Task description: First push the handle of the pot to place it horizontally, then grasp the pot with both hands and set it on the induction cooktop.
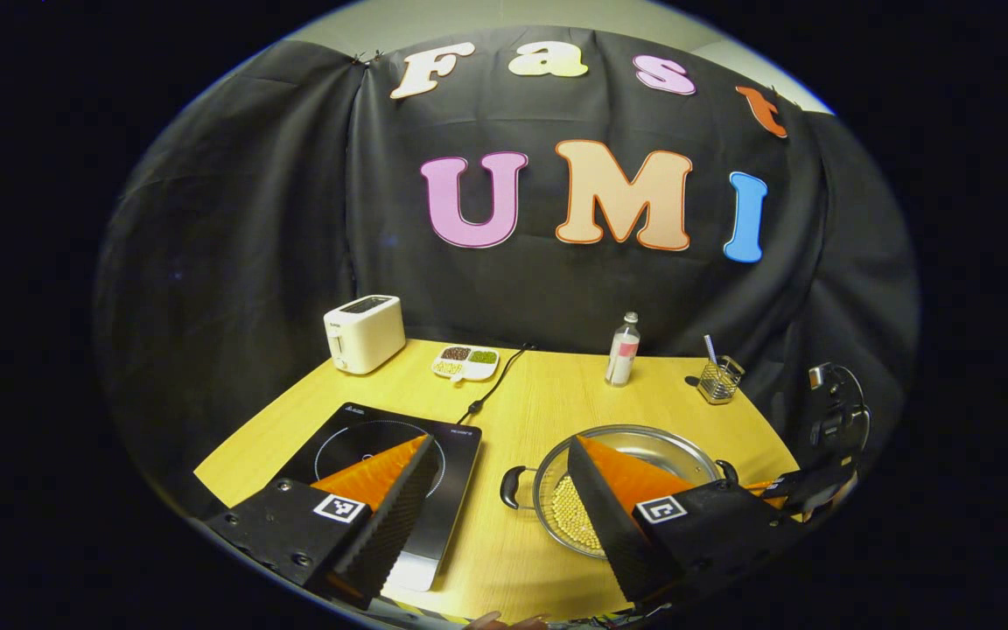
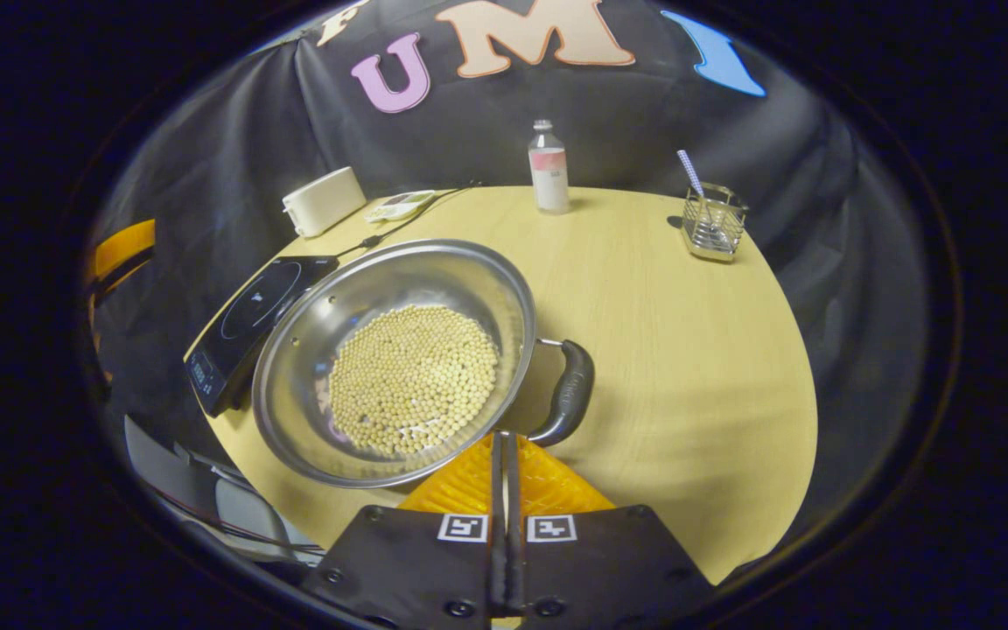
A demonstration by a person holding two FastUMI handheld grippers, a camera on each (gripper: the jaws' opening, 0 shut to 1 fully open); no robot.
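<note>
Right gripper [image 2: 504, 442] closed, empty, near pot's black handle [image 2: 570, 391]; left gripper [image 1: 500, 464] spread wide. Steel pot [image 2: 294, 350] of soybeans [image 2: 412, 378] on table [image 2: 670, 350], right of induction cooktop [image 2: 246, 319].

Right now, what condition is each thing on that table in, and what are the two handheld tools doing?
Steel pot: upright on the wooden table, holds pale round beans, not on the cooktop.
Black induction cooktop: bare, cable plugged in.
White toaster: nothing sticking out of its slots.
Clear bottle: upright, capped.
Wire holder: upright, one straw inside.
Left gripper: jaws wide open.
Right gripper: jaws closed, at the pot's black handle.
</note>
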